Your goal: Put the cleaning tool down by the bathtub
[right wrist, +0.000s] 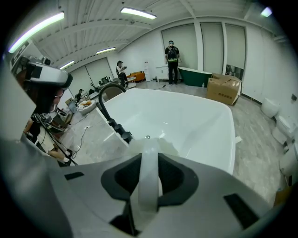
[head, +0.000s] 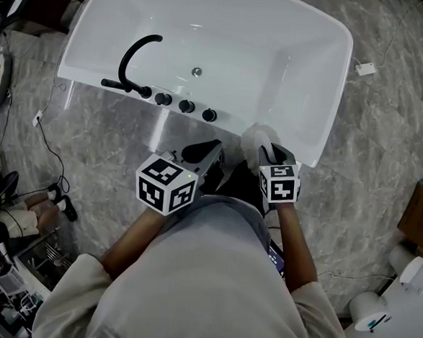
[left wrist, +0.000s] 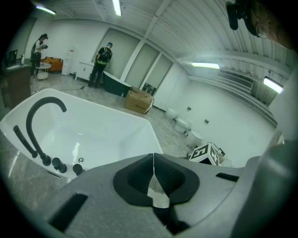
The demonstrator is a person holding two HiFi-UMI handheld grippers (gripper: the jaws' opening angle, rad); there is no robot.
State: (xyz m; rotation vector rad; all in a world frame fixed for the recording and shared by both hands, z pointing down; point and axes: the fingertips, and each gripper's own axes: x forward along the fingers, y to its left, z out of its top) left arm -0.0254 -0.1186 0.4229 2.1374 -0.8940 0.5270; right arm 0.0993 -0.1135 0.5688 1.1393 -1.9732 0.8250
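By the near rim of the bathtub [head: 206,34], the right gripper [right wrist: 148,175] clamps the white cleaning tool [right wrist: 150,151] by its handle, while the left gripper [left wrist: 153,179] has its jaws pressed together on nothing.

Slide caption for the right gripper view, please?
Right gripper holds the white cleaning tool by the bathtub rim.

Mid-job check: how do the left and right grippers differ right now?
The left gripper has its jaws shut together, empty; the right gripper has its jaws apart, clamping the cleaning tool by its white handle. In the head view the left gripper stops short of the bathtub, while the right gripper's tool head reaches its near rim. Both angle down toward the bathtub.
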